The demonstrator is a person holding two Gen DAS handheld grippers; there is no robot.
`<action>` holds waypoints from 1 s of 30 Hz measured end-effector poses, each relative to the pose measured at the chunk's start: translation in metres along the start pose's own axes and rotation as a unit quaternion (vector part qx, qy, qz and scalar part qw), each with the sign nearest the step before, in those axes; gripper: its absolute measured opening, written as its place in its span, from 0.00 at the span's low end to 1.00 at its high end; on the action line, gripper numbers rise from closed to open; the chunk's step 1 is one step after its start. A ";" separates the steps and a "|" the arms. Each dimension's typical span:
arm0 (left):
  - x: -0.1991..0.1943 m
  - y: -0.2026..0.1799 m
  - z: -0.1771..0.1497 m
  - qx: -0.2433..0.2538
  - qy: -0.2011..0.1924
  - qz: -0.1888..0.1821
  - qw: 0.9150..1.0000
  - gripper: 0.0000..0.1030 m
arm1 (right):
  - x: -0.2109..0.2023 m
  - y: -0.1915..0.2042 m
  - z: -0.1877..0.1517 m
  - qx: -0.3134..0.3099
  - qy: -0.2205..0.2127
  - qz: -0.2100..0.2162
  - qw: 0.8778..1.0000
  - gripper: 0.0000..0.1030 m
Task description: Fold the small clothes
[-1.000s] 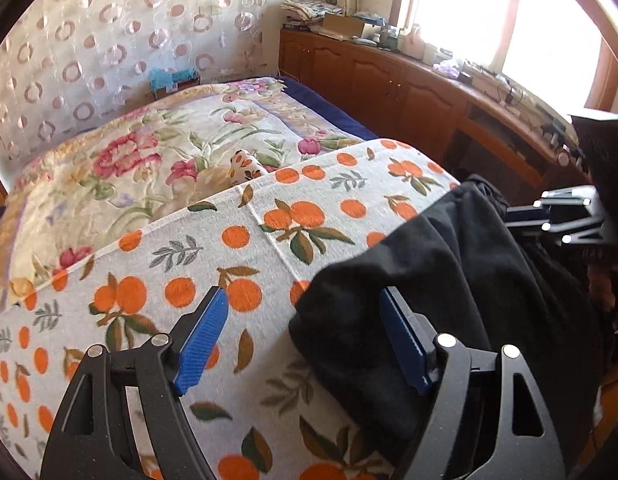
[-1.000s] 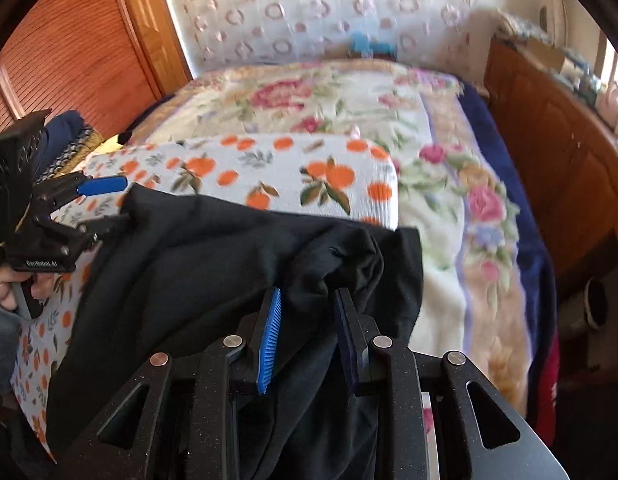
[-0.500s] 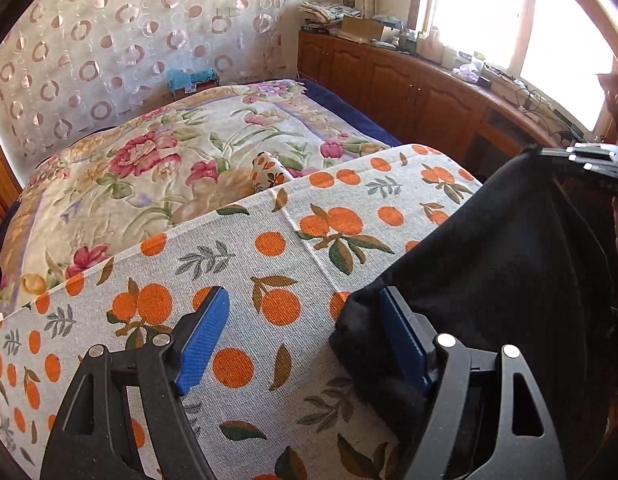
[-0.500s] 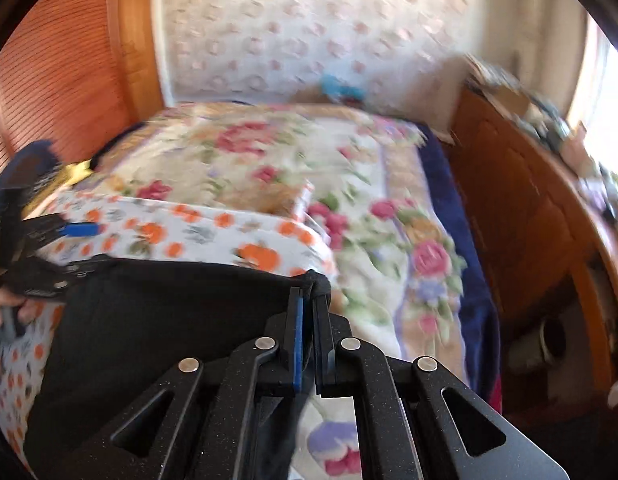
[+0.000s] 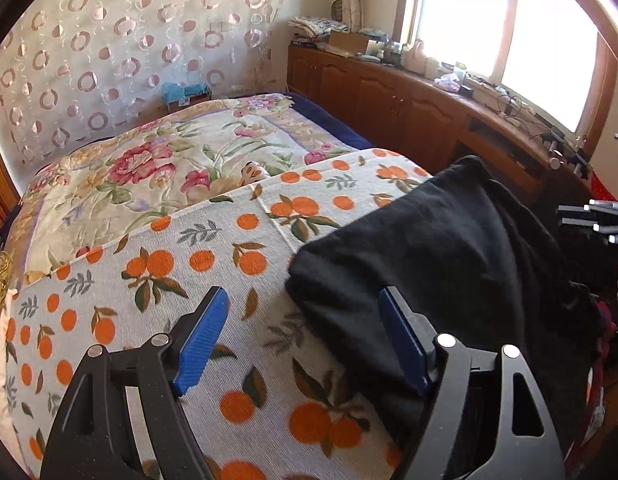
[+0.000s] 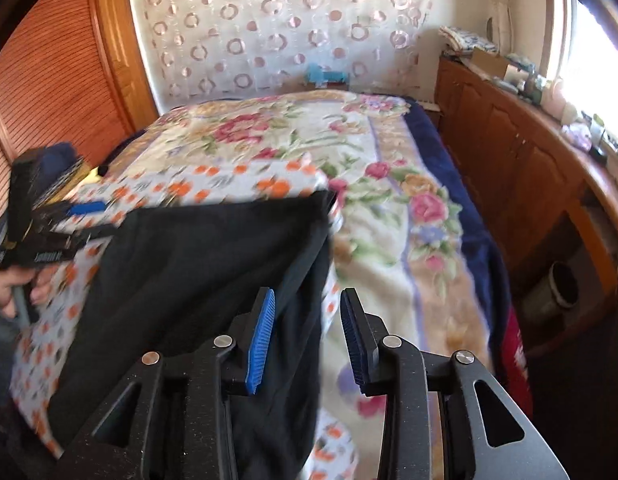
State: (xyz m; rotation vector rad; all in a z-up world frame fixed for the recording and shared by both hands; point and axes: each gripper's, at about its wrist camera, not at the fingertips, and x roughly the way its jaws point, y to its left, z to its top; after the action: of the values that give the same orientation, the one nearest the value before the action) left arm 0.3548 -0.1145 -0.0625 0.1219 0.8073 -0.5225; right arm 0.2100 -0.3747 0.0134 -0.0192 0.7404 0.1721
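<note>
A black garment lies on the orange-print cloth that covers the near part of the bed. My left gripper is open; its right finger rests against the garment's near left edge. In the right wrist view the garment lies spread out, its right edge hanging between the jaws of my right gripper, which stands open. The left gripper shows at the garment's far left corner. The right gripper shows at the right edge of the left wrist view.
A floral blanket covers the rest of the bed. A wooden cabinet run with clutter stands along the window side. A slatted wooden door is to the left. A dark bin sits on the floor by the cabinet.
My right gripper, shut on the garment's edge and lifted half a second ago, has opened and the garment has dropped back onto the cloth. My left gripper stayed open.
</note>
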 end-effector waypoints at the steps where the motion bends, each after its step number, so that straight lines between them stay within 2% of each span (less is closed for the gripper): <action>1: -0.007 -0.004 -0.003 0.002 -0.003 -0.004 1.000 0.76 | -0.005 0.003 -0.009 -0.001 0.002 0.002 1.000 0.34; 6: -0.029 -0.028 -0.025 0.009 -0.003 -0.027 1.000 0.76 | -0.022 0.011 -0.042 -0.015 0.023 -0.003 1.000 0.34; 12: -0.048 -0.049 -0.049 0.018 -0.002 -0.030 0.999 0.76 | -0.024 0.012 -0.058 -0.019 0.035 -0.008 0.999 0.33; 13: -0.050 -0.051 -0.053 0.018 -0.002 -0.029 0.999 0.76 | -0.022 0.011 -0.059 -0.014 0.037 -0.005 0.999 0.21; 15: -0.056 -0.055 -0.059 0.016 -0.002 -0.027 1.000 0.76 | -0.025 0.010 -0.062 -0.010 0.030 0.005 0.999 0.07; 16: -0.059 -0.057 -0.062 0.016 -0.003 -0.026 1.000 0.76 | -0.029 0.010 -0.062 -0.009 0.023 0.006 1.000 0.06; 18: -0.066 -0.061 -0.067 0.018 -0.006 -0.025 1.000 0.76 | -0.043 0.007 -0.065 0.003 0.009 0.011 1.000 0.05; 22: -0.077 -0.071 -0.078 0.017 -0.010 -0.024 1.000 0.76 | -0.056 0.003 -0.086 0.027 0.015 -0.008 1.000 0.04; 25: -0.083 -0.080 -0.089 0.019 -0.007 -0.026 0.999 0.76 | -0.050 -0.005 -0.098 0.052 0.024 -0.015 0.998 0.04; 29: -0.086 -0.087 -0.099 0.021 0.000 -0.018 1.000 0.76 | -0.055 -0.008 -0.100 0.073 -0.003 -0.005 0.997 0.04; 30: -0.086 -0.088 -0.102 0.019 0.002 -0.015 1.000 0.76 | -0.058 -0.006 -0.097 0.070 -0.016 -0.006 0.997 0.08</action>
State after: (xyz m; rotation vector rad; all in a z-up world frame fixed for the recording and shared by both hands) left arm 0.1952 -0.1260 -0.0630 0.1461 0.8048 -0.5669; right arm 0.1036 -0.3968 -0.0197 0.1117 0.7185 0.1096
